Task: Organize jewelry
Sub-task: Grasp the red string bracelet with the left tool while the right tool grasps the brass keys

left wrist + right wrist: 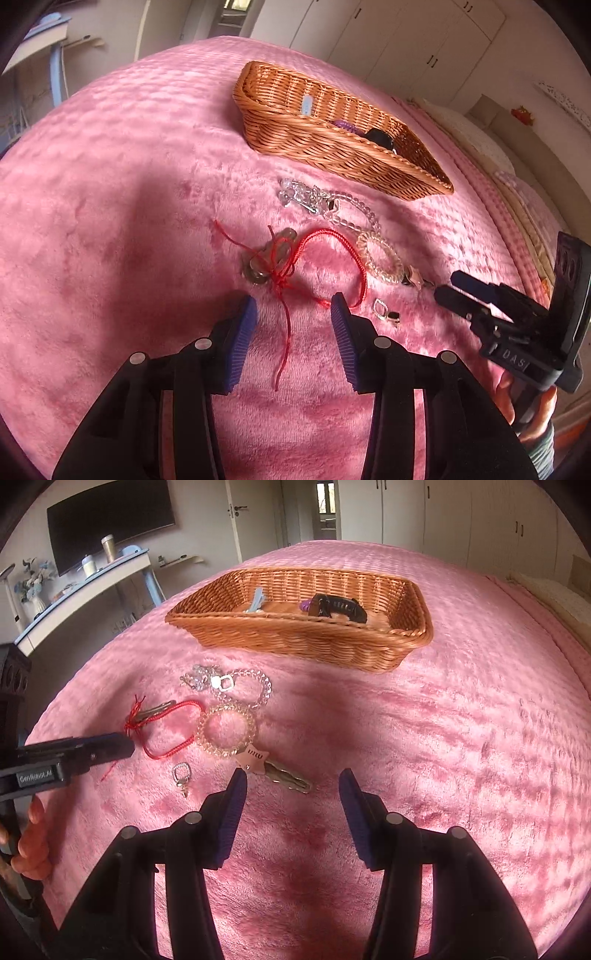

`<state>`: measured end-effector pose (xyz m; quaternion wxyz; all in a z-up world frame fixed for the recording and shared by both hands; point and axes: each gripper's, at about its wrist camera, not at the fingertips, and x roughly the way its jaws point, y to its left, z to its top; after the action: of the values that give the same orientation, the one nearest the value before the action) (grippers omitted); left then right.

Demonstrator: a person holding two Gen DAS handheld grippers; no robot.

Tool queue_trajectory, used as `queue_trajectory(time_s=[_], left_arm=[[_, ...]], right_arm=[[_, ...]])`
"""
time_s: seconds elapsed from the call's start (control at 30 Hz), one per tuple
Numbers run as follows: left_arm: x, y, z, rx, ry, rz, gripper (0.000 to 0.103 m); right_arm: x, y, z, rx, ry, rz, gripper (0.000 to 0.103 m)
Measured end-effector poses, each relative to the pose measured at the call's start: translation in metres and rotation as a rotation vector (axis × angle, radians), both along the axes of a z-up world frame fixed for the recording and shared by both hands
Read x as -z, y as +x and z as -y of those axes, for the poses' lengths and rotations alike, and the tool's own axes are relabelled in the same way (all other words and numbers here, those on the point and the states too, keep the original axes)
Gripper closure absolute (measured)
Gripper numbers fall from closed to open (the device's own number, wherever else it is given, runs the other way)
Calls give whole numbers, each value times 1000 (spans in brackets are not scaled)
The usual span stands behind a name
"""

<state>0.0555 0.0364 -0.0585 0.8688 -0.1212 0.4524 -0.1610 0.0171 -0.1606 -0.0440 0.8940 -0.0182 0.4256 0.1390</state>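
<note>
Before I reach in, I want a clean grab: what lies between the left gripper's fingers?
The left wrist view shows the red cord's loose tail between the left gripper's open fingers, on the pink blanket. Nothing else lies there.

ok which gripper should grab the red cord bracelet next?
Left, likely. The left gripper is open with the red cord bracelet directly ahead of its fingertips. The right gripper faces the star hair clip instead.

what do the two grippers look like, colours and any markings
Both are matte black plastic. The left gripper and right gripper have ribbed blue-purple finger pads and round silver pivot pins. White lettering shows on their sides: "GenRobot.AI" on the left, "DAS" on the right. Bare hands grip the handles.
</note>
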Motion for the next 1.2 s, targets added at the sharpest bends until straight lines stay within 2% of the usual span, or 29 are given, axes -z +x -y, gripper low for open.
queue_trajectory(time_s=[0.2,0.27,0.33,0.37,0.4,0.43,0.6,0.7,0.83,0.97,1.07,1.17,1.2], left_arm=[[0,8,19,-66,118,33,63],[0,7,24,-63,173,39,67],[-1,4,25,-45,231,51,84],[-1,2,23,-33,245,55,87],[-2,0,19,-23,244,56,94],[-3,-1,13,-13,236,54,100],[-3,-10,-13,41,198,46,102],[-4,-17,-28,70,176,45,102],[-1,-22,-44,85,159,31,102],[-2,-28,-47,129,97,26,101],[-4,-34,-41,175,68,23,101],[-7,-41,-37,203,79,40,94],[-8,-43,-36,205,87,46,88]], right_arm=[[3,15,-17,-65,-53,9,55],[5,22,-24,-98,-68,-7,55],[10,23,-31,-135,-78,-34,58],[10,21,-34,-140,-91,-32,61],[9,18,-36,-145,-88,-33,64],[8,15,-36,-145,-67,-46,72],[4,-2,-41,-77,-39,-75,77],[5,-12,-44,-19,-45,-88,77],[3,-26,-40,20,4,-119,77],[-1,-42,-39,-21,87,-142,77],[-5,-51,-37,-39,73,-113,77],[-5,-56,-35,-63,44,-91,77],[-3,-57,-34,-63,43,-100,77]])
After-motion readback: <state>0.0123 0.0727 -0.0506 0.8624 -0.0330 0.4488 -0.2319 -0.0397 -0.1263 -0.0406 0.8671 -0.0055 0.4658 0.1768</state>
